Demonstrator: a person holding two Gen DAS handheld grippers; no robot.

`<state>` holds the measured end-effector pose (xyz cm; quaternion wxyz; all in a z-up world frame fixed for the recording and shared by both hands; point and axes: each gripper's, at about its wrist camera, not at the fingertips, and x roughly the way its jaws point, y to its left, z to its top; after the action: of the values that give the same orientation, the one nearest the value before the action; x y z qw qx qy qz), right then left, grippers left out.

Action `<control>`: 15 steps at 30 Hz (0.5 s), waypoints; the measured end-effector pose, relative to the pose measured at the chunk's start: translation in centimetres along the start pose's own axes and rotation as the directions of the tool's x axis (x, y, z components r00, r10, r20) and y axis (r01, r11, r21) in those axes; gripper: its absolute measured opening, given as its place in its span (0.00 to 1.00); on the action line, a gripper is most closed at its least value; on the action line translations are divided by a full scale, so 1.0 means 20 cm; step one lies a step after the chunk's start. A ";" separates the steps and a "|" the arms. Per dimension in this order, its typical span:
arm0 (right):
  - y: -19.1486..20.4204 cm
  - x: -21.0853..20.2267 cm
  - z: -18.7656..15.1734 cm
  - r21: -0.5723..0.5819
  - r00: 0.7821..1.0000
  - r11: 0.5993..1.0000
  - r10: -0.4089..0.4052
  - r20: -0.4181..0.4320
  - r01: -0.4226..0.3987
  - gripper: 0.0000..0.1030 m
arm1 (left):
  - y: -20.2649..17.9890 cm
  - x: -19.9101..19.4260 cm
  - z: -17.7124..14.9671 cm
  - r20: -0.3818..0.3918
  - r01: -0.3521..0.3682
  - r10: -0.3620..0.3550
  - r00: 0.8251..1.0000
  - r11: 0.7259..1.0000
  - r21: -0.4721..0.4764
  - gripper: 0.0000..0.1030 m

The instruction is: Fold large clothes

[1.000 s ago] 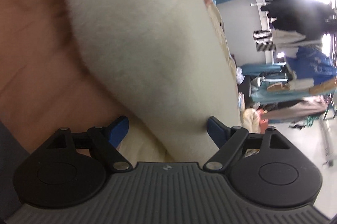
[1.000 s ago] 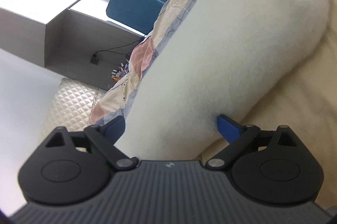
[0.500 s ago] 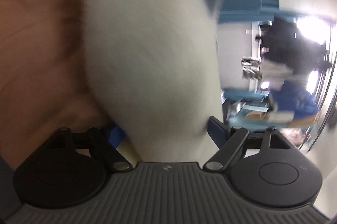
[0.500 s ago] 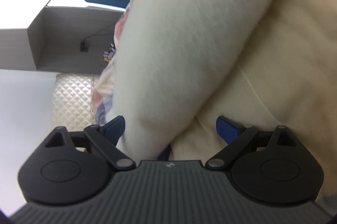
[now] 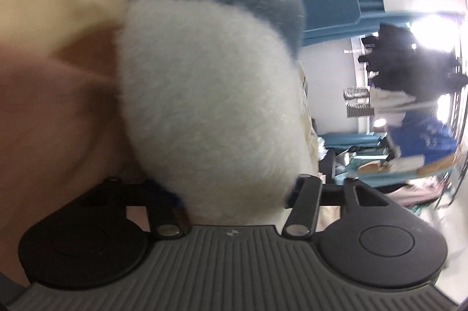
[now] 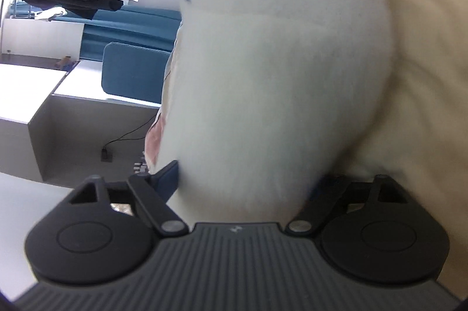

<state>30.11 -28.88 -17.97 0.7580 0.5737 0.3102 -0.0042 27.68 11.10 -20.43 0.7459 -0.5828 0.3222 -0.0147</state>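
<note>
Fuzzy white fleece garment (image 5: 210,106) with grey-blue trim; matt ribbed black plastic left claw (image 5: 234,194); smooth cream bed cover (image 6: 424,47).

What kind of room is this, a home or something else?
Probably an office or lab space used for recording, not a home: a rack of hanging clothes, blue padded seating, and a plain white desk.

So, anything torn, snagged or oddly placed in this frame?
Nothing stands out. The left gripper and the right gripper each hold the white fleece garment; no tear or snag shows. Both views are blurred.
</note>
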 end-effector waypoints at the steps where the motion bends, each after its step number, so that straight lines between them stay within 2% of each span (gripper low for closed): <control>1: 0.01 0.00 -0.01 -0.021 1.000 1.000 -0.010 0.003 0.010 0.72 | -0.02 0.00 0.00 0.003 -0.004 0.004 1.000 1.000 0.016 0.53; 2: 0.02 -0.01 -0.01 -0.046 1.000 0.999 -0.019 0.003 0.019 0.60 | -0.03 0.00 0.00 0.005 -0.008 0.008 1.000 0.999 0.032 0.51; 3: 0.02 -0.02 0.00 -0.075 1.000 0.997 -0.025 0.001 0.025 0.52 | -0.05 -0.01 -0.01 0.009 -0.013 0.013 1.000 0.998 0.055 0.49; 6: 0.03 -0.07 0.02 -0.096 1.000 0.995 0.006 0.001 -0.006 0.41 | -0.07 -0.07 -0.01 0.024 -0.004 0.001 1.000 0.994 0.109 0.45; 10: 0.05 -0.18 0.01 -0.147 0.999 0.988 0.040 0.019 -0.036 0.39 | -0.10 -0.18 -0.06 0.043 0.010 -0.016 0.999 0.990 0.141 0.44; 15: 0.06 -0.33 -0.01 -0.200 0.998 0.978 0.063 0.025 -0.057 0.39 | -0.12 -0.34 -0.13 0.026 0.047 -0.052 0.998 0.984 0.172 0.44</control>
<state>25.09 -30.58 -13.75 0.8162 0.5040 0.2796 0.0409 21.94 10.86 -15.42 0.7973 -0.5246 0.2940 -0.0519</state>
